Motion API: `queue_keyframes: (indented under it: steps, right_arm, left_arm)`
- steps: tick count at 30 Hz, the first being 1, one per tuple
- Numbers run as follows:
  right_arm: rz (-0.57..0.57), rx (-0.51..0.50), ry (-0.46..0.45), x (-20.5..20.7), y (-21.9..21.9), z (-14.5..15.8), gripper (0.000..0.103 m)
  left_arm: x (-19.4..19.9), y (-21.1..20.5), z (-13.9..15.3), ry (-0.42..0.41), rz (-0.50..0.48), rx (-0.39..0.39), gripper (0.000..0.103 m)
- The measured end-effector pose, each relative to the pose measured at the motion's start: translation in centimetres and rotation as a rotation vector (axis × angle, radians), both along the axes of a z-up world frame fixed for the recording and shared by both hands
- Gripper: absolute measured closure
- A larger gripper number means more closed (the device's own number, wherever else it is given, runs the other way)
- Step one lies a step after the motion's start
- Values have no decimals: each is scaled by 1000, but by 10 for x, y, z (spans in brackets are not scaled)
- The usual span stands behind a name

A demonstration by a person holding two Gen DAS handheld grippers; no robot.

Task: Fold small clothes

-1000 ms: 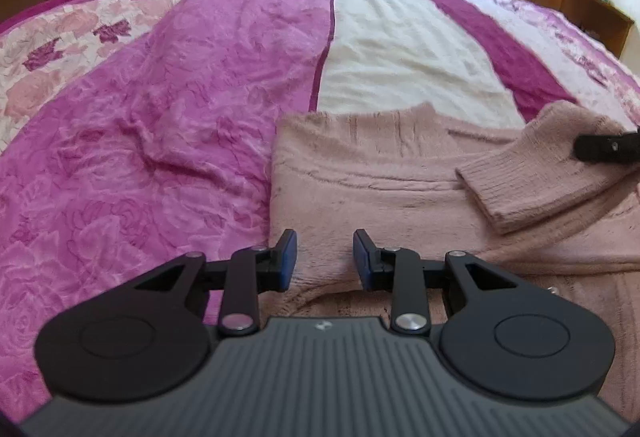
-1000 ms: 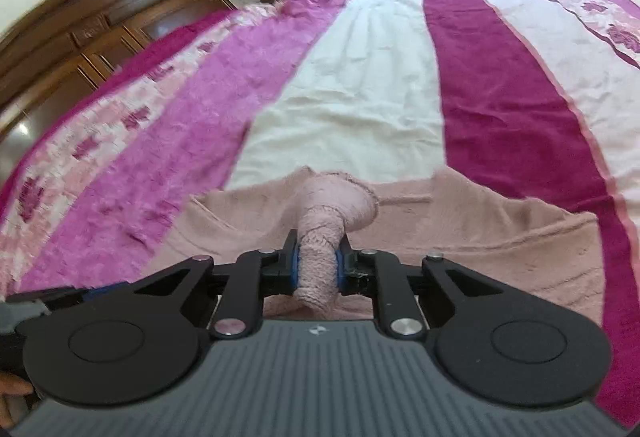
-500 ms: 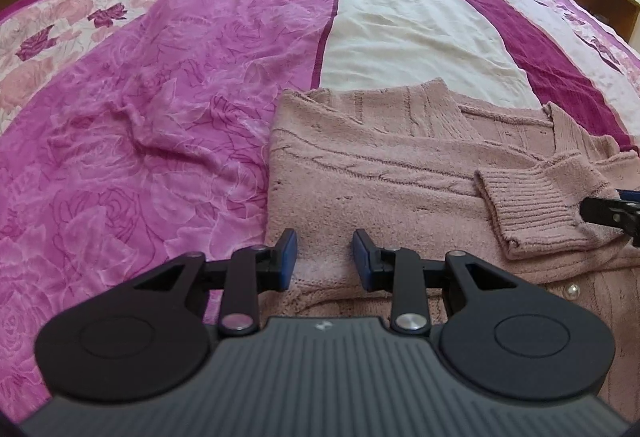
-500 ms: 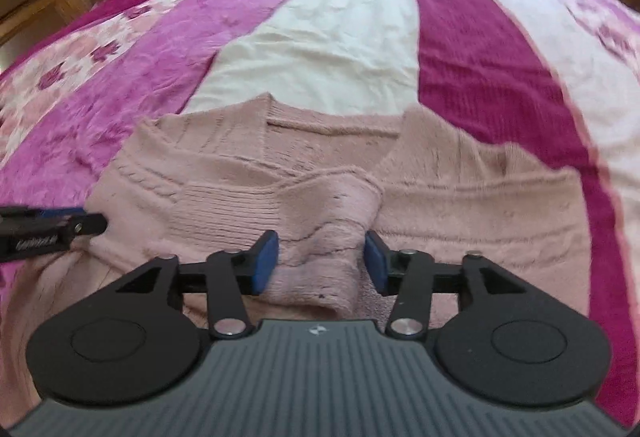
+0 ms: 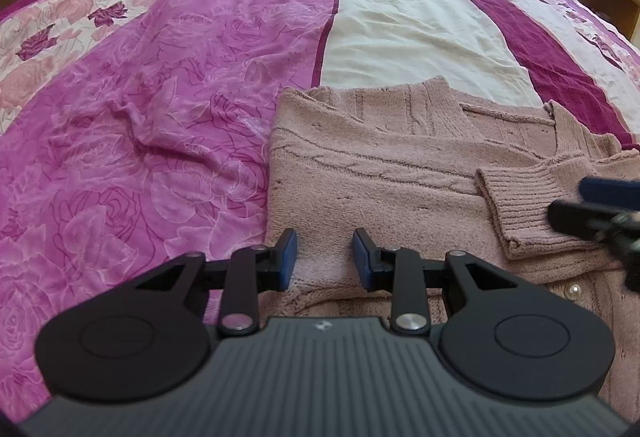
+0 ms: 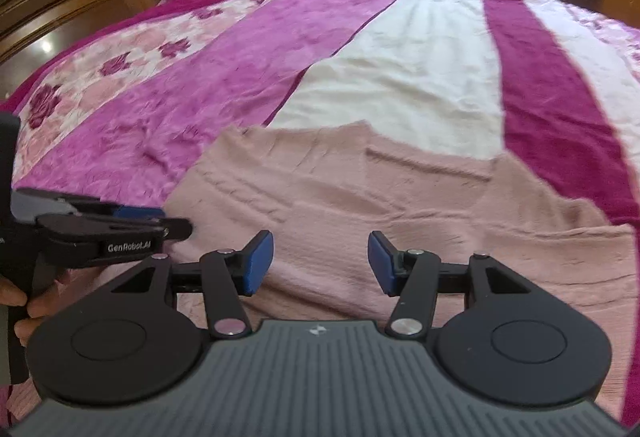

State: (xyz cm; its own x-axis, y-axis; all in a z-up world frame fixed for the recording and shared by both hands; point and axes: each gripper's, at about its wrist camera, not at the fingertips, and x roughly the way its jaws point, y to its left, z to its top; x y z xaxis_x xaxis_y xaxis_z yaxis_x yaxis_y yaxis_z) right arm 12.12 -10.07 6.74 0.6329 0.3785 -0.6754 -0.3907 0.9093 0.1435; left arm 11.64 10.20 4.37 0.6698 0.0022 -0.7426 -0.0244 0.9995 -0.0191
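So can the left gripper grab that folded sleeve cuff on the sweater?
Probably yes. The left gripper is open and empty over the sweater, with nothing between it and the cuff. The right gripper hovers beside the cuff and might crowd it.

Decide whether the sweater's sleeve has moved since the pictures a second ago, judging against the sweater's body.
Yes. The sleeve, earlier lifted in the right gripper, now lies folded across the sweater chest; that gripper is open and empty.

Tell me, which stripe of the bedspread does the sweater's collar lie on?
The plain white stripe in the middle of the bedspread: the pink sweater has its collar against it, between the rose-patterned pink stripe and the dark magenta one.
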Motion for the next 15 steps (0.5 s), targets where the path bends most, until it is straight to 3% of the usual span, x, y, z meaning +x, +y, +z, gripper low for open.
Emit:
queue_keyframes:
  steps: [5, 8, 15]
  right_arm:
    - [20, 5, 65, 6, 14, -25, 42]
    - [10, 20, 70, 8, 16, -34, 36]
    - [10, -19, 40, 5, 25, -43, 35]
  left_arm:
    - [0, -1, -1, -1, -2, 3, 70]
    - [0, -1, -1, -1, -3, 4, 70]
    - [0, -1, -2, -1, -3, 3, 70]
